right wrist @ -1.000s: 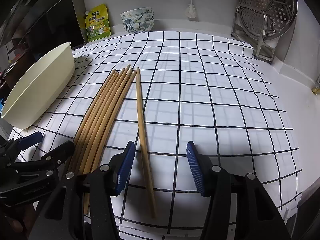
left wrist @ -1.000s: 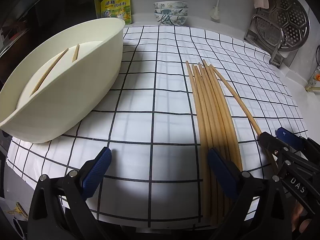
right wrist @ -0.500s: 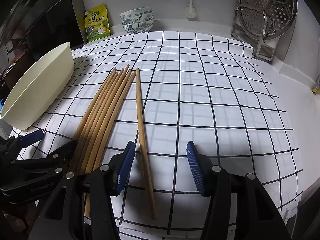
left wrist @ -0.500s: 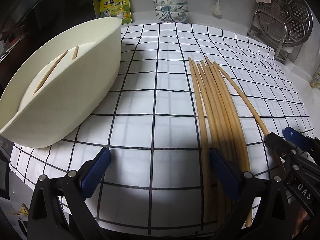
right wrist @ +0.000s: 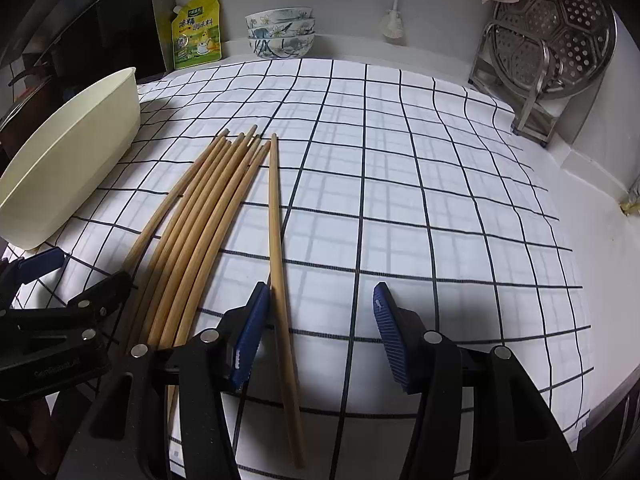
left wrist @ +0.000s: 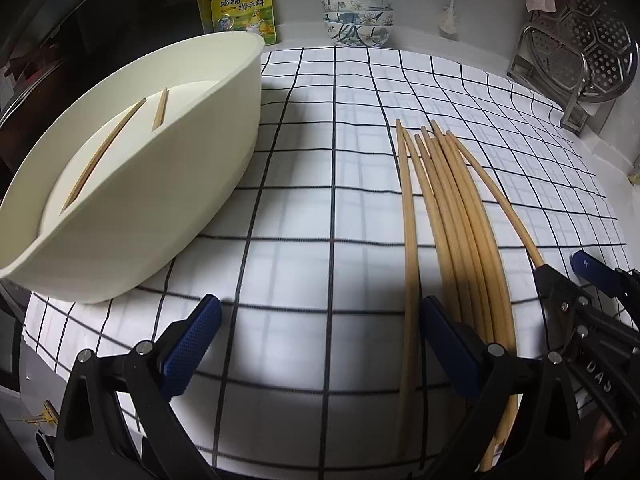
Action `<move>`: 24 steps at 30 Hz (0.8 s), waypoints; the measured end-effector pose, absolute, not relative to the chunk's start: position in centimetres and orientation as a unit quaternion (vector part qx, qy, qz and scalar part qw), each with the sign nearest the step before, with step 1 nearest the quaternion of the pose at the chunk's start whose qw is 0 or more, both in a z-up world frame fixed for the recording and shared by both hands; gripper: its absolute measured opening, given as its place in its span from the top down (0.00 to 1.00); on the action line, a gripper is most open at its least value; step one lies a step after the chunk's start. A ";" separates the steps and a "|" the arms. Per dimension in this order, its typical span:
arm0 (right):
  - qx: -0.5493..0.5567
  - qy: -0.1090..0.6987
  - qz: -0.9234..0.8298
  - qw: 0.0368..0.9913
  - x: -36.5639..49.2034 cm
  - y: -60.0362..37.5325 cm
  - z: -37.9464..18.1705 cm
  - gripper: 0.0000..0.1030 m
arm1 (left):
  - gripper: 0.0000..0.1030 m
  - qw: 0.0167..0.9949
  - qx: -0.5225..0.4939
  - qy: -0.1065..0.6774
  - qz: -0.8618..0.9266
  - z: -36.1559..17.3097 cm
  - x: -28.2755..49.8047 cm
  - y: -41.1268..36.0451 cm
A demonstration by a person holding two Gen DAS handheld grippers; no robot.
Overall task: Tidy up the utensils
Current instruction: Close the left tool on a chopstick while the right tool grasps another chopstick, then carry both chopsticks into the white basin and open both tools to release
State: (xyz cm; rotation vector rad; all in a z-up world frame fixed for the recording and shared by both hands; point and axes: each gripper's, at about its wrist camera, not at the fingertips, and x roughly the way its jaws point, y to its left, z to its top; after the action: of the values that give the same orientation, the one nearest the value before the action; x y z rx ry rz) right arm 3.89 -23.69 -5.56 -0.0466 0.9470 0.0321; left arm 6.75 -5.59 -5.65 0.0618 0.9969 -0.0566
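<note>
Left claw (left wrist: 320,344): black frame, blue ribbed pads, spread wide and holding nothing; low over the near edge of the surface; one pale bamboo chopstick (left wrist: 409,280) runs between its fingers, just inside the right pad.
Right claw (right wrist: 316,332): same make, also wide and empty; a single separate bamboo chopstick (right wrist: 280,280) lies between its fingers, close against the left pad; contact cannot be told.
Bundle of long tan bamboo chopsticks (right wrist: 200,236): round, slender, lying side by side on the black-and-white checked cloth (right wrist: 400,200), tips fanned slightly at the far end; located between the two claws.
Cream oval plastic basin (left wrist: 160,208): on the cloth left of the bundle, well apart from it.
Left view only: two chopsticks inside the basin (left wrist: 120,148), lying on its floor; right claw at the right edge.
Right view only: full length of the separate chopstick; the basin's outer wall alone, interior hidden; left claw at the lower left.
Hidden or unclear: near ends of the bundle pass under the claw frames; exact count in the bundle hard to make out.
Background: yellow-green seasoning pouch (right wrist: 197,32); stacked blue-floral porcelain bowls (right wrist: 281,32); perforated steel steamer tray on a wire rack (right wrist: 556,40).
</note>
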 end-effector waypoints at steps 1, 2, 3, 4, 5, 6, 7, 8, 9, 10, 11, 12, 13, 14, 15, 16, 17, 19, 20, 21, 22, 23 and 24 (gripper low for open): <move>-0.022 0.455 0.017 0.890 4.0 -23.6 -5.6 0.50 | 0.05 0.878 0.030 0.478 -0.027 -5.7 7.0 -5.8; -0.020 0.454 0.017 0.891 4.0 -23.7 -5.6 0.50 | 0.05 0.878 0.030 0.477 -0.027 -5.7 7.2 -6.0; -0.020 0.452 0.018 0.892 4.1 -23.6 -5.6 0.50 | 0.05 0.878 0.029 0.476 -0.027 -5.7 7.4 -6.2; -0.020 0.450 0.020 0.893 4.0 -23.6 -5.7 0.50 | 0.06 0.879 0.029 0.475 -0.028 -5.7 7.6 -6.4; -0.020 0.448 0.021 0.894 4.0 -23.6 -5.7 0.50 | 0.06 0.879 0.028 0.474 -0.031 -5.7 7.7 -6.5; -0.018 0.447 0.024 0.894 4.0 -23.6 -5.8 0.50 | 0.07 0.879 0.025 0.474 -0.038 -5.8 7.9 -6.7; -0.017 0.447 0.027 0.894 4.1 -23.6 -5.8 0.50 | 0.08 0.880 0.024 0.473 -0.040 -5.8 8.0 -6.8; -0.017 0.446 0.031 0.894 4.1 -23.6 -5.8 0.51 | 0.10 0.881 0.024 0.470 -0.042 -5.7 8.0 -6.9; -0.019 0.445 0.035 0.895 4.0 -23.5 -5.8 0.53 | 0.18 0.883 0.026 0.466 -0.044 -5.6 7.9 -7.0; -0.020 0.444 0.040 0.895 4.0 -23.4 -5.8 0.56 | 0.28 0.885 0.028 0.462 -0.051 -5.4 7.7 -7.3; -0.021 0.443 0.043 0.895 3.9 -23.3 -5.8 0.59 | 0.34 0.885 0.031 0.460 -0.055 -5.3 7.6 -7.5; -0.023 0.442 0.048 0.895 3.8 -23.1 -5.7 0.68 | 0.45 0.886 0.034 0.459 -0.059 -5.2 7.4 -7.7; -0.026 0.442 0.050 0.895 3.8 -23.0 -5.7 0.79 | 0.59 0.886 0.033 0.458 -0.065 -5.1 7.4 -7.8; -0.030 0.441 0.053 0.895 3.8 -22.8 -5.6 0.83 | 0.65 0.886 0.034 0.458 -0.069 -5.0 7.2 -8.0; -0.032 0.441 0.053 0.895 3.7 -22.7 -5.6 0.92 | 0.79 0.885 0.035 0.458 -0.074 -4.9 7.1 -8.1; -0.033 0.441 0.053 0.895 3.7 -22.7 -5.6 0.94 | 0.91 0.883 0.034 0.460 -0.081 -4.9 7.0 -8.3; -0.030 0.441 0.054 0.895 3.7 -22.8 -5.6 0.94 | 0.92 0.882 0.033 0.462 -0.085 -4.9 7.0 -8.3; -0.017 0.442 0.060 0.895 3.7 -23.2 -5.6 0.94 | 0.93 0.880 0.028 0.466 -0.091 -4.8 6.9 -8.2; -0.005 0.442 0.063 0.895 3.8 -23.5 -5.6 0.94 | 0.93 0.878 0.023 0.468 -0.095 -4.8 6.9 -8.1; 0.004 0.442 0.065 0.894 3.8 -23.7 -5.5 0.94 | 0.93 0.877 0.018 0.471 -0.097 -4.8 6.8 -7.9; 0.017 0.444 0.068 0.893 3.8 -24.1 -5.5 0.94 | 0.93 0.875 0.015 0.473 -0.101 -4.7 6.7 -7.7; 0.024 0.446 0.069 0.892 3.8 -24.2 -5.5 0.94 | 0.93 0.874 0.015 0.475 -0.104 -4.6 6.6 -7.7; 0.031 0.446 0.068 0.892 3.8 -24.4 -5.4 0.94 | 0.93 0.873 0.015 0.476 -0.106 -4.5 6.5 -7.6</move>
State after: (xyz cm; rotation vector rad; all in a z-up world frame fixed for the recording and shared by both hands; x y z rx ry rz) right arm 3.77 -24.39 -5.36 0.0640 0.9260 0.1421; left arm 6.52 -7.61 -4.46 0.0304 0.9936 -0.2219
